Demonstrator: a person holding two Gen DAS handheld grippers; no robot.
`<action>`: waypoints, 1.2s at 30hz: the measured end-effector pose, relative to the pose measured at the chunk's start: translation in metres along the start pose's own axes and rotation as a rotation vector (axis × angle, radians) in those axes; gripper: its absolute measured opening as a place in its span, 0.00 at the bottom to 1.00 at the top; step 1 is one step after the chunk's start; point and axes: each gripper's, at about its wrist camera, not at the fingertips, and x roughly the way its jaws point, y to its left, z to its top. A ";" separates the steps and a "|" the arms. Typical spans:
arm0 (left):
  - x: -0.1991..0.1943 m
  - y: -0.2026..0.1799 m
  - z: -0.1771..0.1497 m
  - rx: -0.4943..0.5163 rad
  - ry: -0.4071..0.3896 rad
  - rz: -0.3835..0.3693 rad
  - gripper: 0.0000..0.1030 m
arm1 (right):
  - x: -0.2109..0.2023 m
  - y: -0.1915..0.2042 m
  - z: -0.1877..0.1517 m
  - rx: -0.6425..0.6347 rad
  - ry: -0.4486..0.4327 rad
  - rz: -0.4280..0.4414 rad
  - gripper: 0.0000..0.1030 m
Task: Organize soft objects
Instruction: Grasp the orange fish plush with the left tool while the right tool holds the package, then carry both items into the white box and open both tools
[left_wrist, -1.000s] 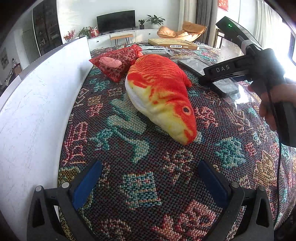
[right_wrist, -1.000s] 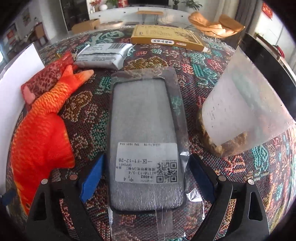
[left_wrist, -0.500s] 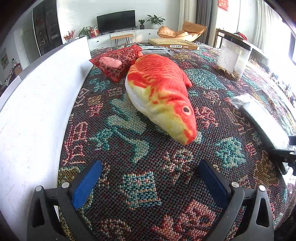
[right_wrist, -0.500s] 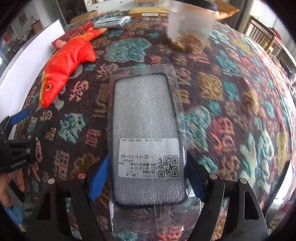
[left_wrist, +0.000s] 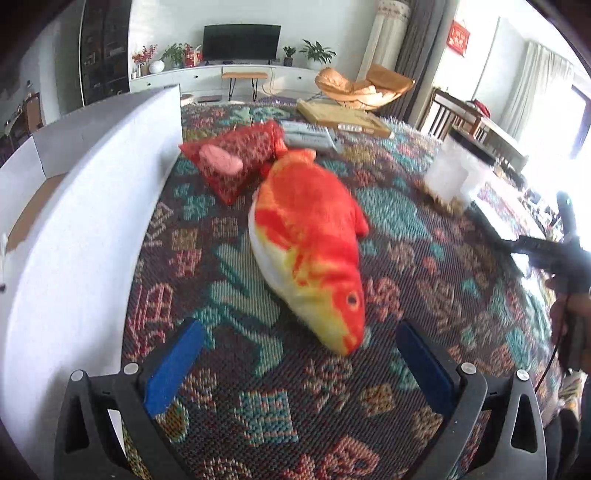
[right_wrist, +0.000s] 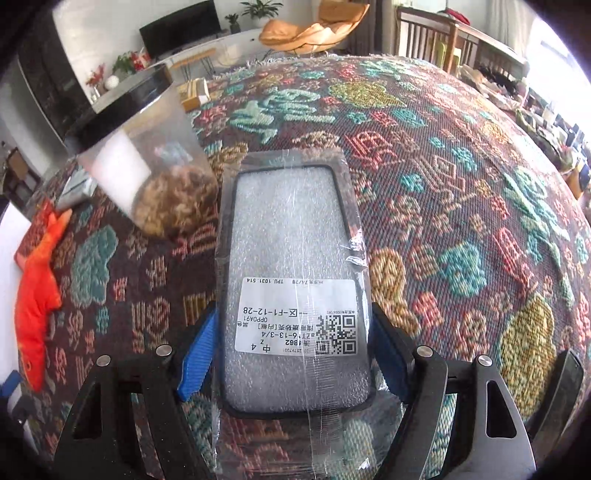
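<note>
An orange plush fish lies on the patterned tablecloth, its head between and just beyond the fingers of my open, empty left gripper. Behind it lies a red mesh pouch with a pink item inside. My right gripper is shut on a bagged phone case with a white label and holds it above the cloth. The fish also shows in the right wrist view at the far left. The right gripper's body shows in the left wrist view at the right edge.
A white box wall runs along the left. A clear plastic container with brown contents and a black lid stands by the phone case. A grey packet and a flat yellow box lie at the back.
My right gripper has carried the phone case around toward the right side of the table, near the clear container. My left gripper has moved forward, closer to the fish's head.
</note>
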 end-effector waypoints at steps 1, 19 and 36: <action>0.002 -0.001 0.011 -0.002 0.003 -0.003 1.00 | 0.003 0.000 0.007 0.011 -0.005 0.000 0.76; 0.080 -0.024 0.067 0.010 0.139 -0.041 0.40 | -0.018 -0.059 0.050 0.273 -0.041 0.242 0.75; -0.156 0.139 0.031 -0.209 -0.135 -0.016 0.43 | -0.170 0.249 -0.018 -0.161 0.019 0.794 0.76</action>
